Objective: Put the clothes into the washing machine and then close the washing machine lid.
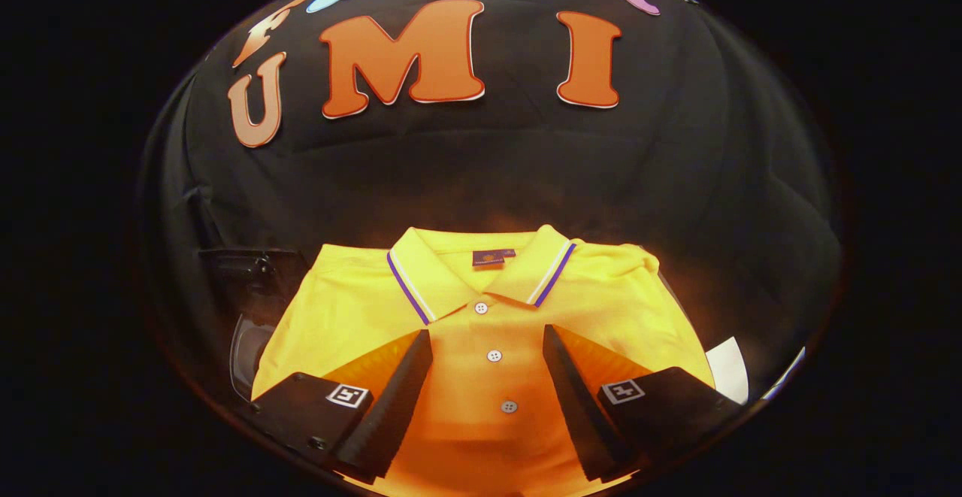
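While the gripper hangs with its fingers spread wide apart and gripping nothing, a folded yellow polo shirt lies flat under them. Going left to right: dark gear at 9 o'clock of the shirt, button placket running between the fingers, collar at 12, white paper at 3.

No readable text: the small dark tag inside the collar of the yellow polo shirt carries a mark too small to read, and the spread fingers bear square coded markers, not words
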